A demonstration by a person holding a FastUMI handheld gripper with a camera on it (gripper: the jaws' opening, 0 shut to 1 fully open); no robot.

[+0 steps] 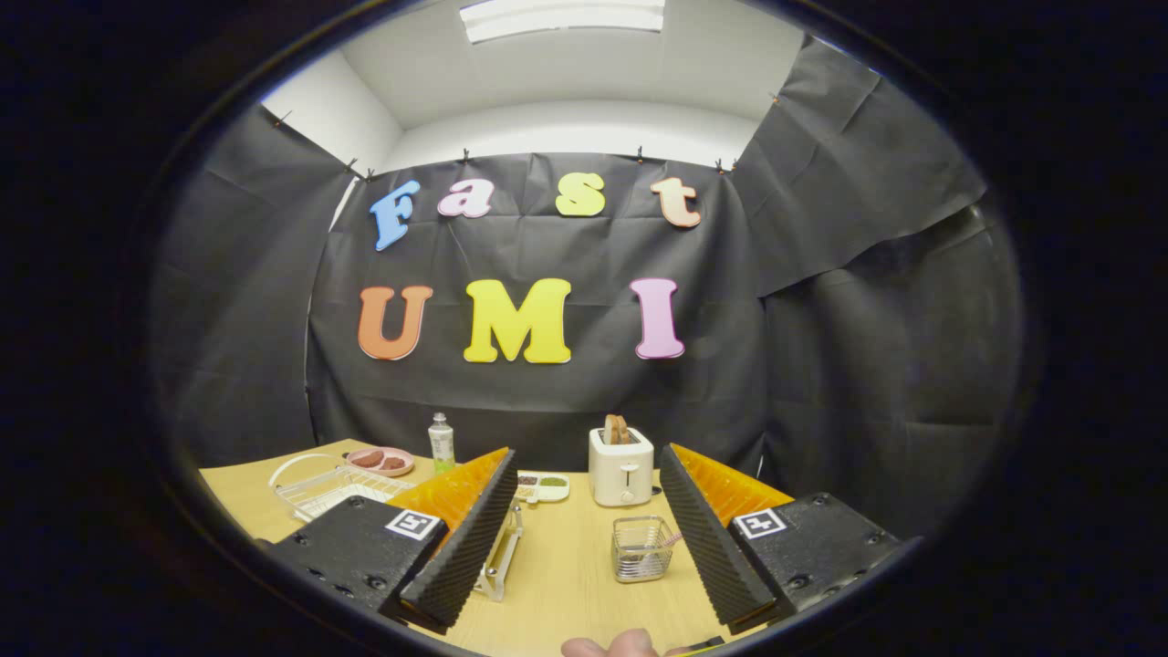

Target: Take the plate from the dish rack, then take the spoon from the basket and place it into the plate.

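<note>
**Tongs spread above the table, holding nothing**

The tongs (584, 538) stand wide apart over the wooden table (566, 584). The wire basket (641, 547) sits between the fingers, near the right one; a pale handle leans out of it. The dish rack (324, 484) lies beyond the left finger. A pink plate (380, 461) rests just behind the rack. A toaster (620, 465) stands beyond the basket.

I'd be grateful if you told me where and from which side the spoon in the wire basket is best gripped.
Grip the spoon by its handle, which leans out over the basket rim toward the right finger; the bowl end is hidden inside. Coming from above and from that side looks best, as the wire walls block a low approach. The hand-held gripper is open, with the basket between its fingers.
</note>
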